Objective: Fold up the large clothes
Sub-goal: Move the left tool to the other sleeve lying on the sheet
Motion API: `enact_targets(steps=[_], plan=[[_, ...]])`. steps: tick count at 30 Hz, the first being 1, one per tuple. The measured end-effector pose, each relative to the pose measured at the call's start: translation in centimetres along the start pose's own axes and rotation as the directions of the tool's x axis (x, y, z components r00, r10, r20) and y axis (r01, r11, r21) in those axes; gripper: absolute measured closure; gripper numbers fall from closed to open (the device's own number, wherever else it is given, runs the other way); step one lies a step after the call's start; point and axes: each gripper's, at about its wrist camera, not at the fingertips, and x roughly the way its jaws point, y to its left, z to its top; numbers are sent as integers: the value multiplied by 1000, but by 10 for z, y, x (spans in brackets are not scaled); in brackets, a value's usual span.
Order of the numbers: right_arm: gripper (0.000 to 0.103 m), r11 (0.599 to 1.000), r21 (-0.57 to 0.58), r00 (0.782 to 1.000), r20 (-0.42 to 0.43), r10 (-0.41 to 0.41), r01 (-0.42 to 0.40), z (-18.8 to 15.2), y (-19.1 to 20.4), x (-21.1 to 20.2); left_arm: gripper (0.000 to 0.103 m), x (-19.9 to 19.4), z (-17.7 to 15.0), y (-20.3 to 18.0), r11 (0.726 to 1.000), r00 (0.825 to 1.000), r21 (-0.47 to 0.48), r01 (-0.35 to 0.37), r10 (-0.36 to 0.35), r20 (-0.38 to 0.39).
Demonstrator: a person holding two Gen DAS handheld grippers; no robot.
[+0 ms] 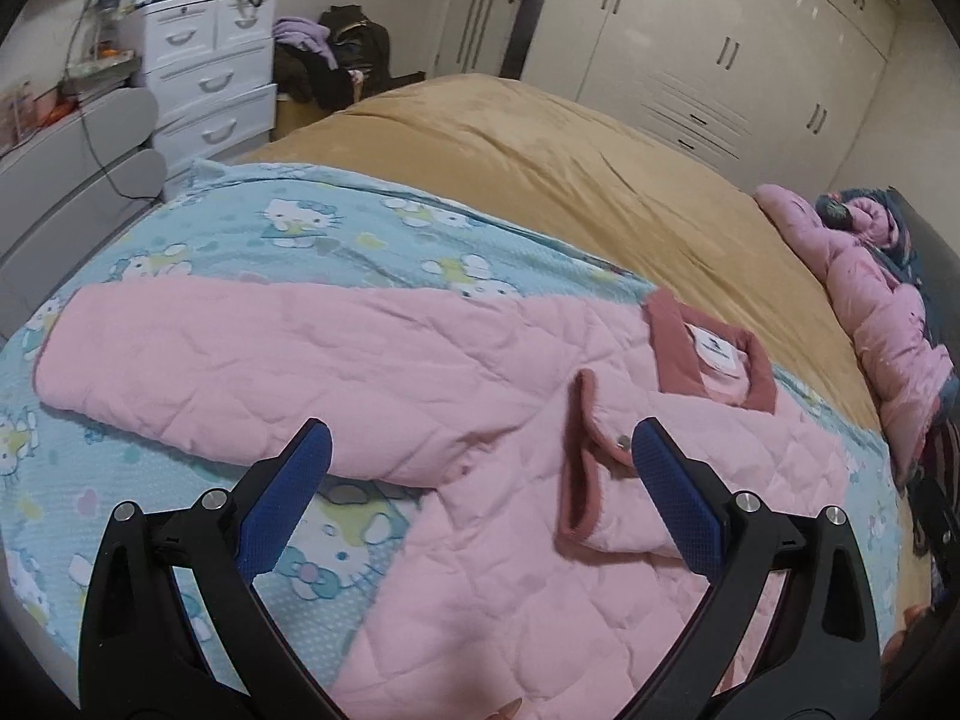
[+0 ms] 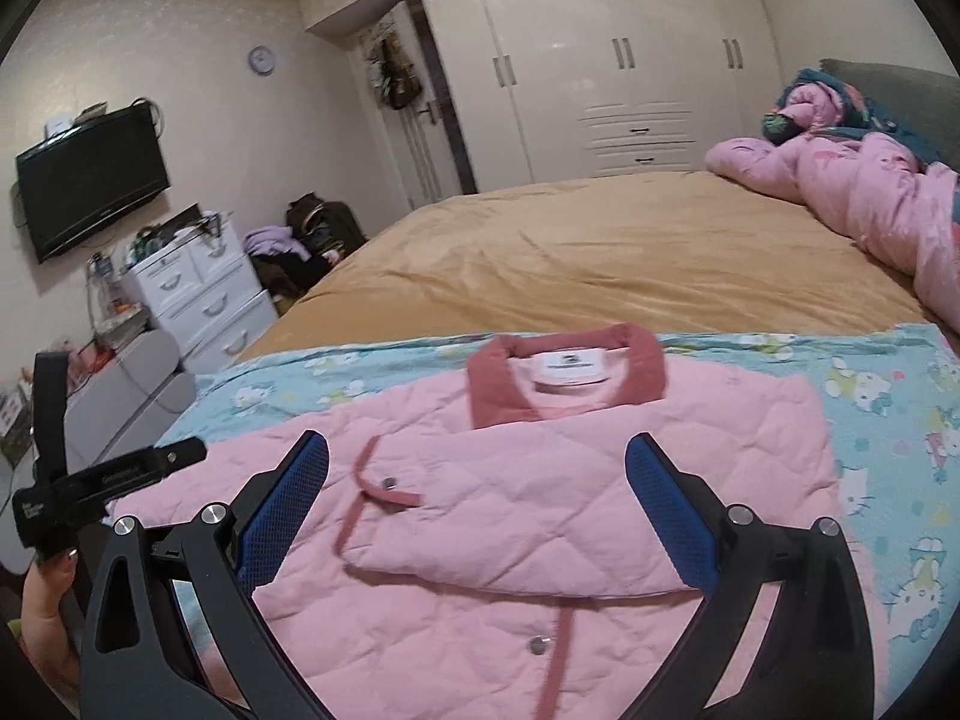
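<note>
1. One pink quilted jacket (image 2: pixel 480 516) lies flat on the cartoon-cat sheet (image 1: pixel 288 240) on the bed (image 2: pixel 600 252).
2. Two grippers, left gripper (image 1: pixel 480 456) and right gripper (image 2: pixel 477 468), hover wide, empty.
3. Two snaps show.

black tongs (image 1: pixel 480 456) — blue pads (image 2: pixel 288 504), silver screws

Nothing legible: the white neck label (image 2: pixel 567 367) in the pink jacket (image 2: pixel 480 540), centre frame, is blurred.
</note>
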Motion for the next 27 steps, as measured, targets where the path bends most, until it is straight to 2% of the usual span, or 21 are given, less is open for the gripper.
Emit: enact_targets(steps=[7, 12, 27], plan=[[4, 997, -35, 998, -12, 62, -62, 0, 44, 13, 9, -2, 9, 36, 996, 998, -68, -63, 65, 22], [4, 995, -20, 995, -25, 99, -100, -1, 69, 27, 9, -3, 16, 63, 989, 995, -117, -91, 95, 28], [4, 980, -97, 981, -96, 166, -175, -8, 151, 68, 9, -6, 23, 140, 946, 983, -276, -173, 182, 8]])
